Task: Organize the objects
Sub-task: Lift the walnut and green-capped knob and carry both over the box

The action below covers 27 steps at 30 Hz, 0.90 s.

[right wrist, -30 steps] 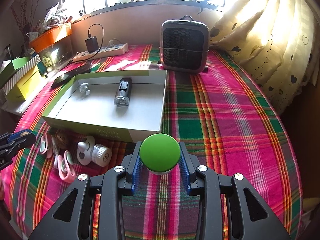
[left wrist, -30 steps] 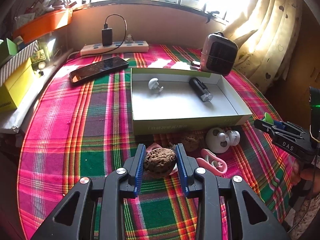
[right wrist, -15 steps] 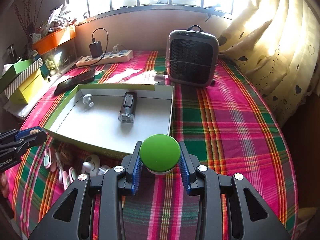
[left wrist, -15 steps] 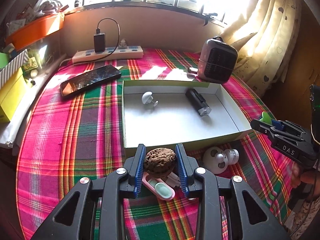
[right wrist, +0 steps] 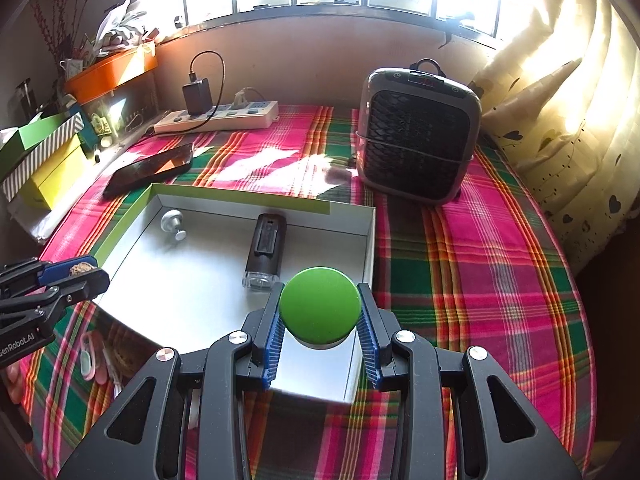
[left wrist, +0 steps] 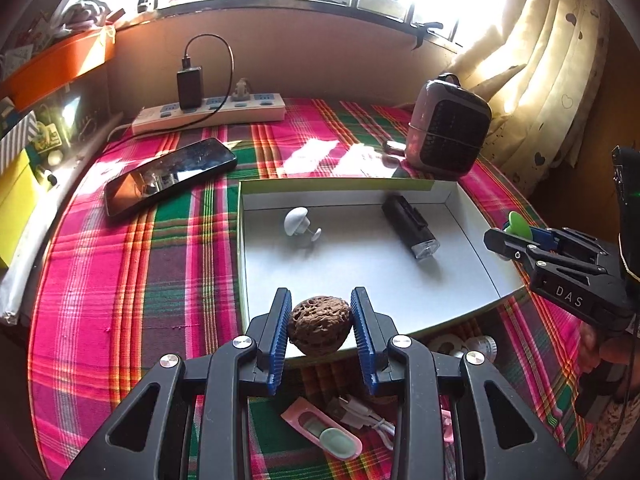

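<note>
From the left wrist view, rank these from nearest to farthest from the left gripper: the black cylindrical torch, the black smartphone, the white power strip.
1. Black cylindrical torch: inside the shallow white box, ahead and right of the left gripper.
2. Black smartphone: on the plaid cloth, ahead and left.
3. White power strip: against the back wall, far left.

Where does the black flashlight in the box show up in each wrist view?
Left wrist: black flashlight lies right of centre in the box, lens toward the camera.
Right wrist: flashlight lies centre, just beyond the green-topped object.
Shared landmark: white knob.
</note>
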Tool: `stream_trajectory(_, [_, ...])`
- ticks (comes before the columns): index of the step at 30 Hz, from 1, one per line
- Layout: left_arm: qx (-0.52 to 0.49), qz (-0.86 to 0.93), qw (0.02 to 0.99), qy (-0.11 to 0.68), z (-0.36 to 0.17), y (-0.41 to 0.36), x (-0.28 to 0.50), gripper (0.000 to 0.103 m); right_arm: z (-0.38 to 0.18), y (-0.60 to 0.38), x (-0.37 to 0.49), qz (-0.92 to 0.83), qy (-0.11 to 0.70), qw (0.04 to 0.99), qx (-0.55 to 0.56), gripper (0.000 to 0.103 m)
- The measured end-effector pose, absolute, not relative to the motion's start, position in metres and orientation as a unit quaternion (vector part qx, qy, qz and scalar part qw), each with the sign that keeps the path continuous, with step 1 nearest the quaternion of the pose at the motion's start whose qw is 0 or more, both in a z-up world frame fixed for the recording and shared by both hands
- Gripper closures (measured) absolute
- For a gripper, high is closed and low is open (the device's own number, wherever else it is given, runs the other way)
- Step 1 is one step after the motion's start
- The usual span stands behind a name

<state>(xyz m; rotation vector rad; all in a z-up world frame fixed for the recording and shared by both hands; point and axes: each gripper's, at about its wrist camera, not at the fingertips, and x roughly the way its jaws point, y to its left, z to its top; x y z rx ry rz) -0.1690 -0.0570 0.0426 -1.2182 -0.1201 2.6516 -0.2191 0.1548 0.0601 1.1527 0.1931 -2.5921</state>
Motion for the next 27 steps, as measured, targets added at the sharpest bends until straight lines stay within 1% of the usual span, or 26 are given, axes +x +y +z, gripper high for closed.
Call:
stream_trajectory(16, [-0.423,0.899,0.107,-0.030,0.034,-0.053,-0.212,0.074,0.050,0.141,-0.268,-0.895,0.071,0.161,0.410,0.068])
stream_trajectory(27, [-0.438,0.893,0.105,-0.025,0.020,-0.051,-0.229,0.074,0.038,0.139,-0.281,-0.888,0.070,0.168,0.423,0.068])
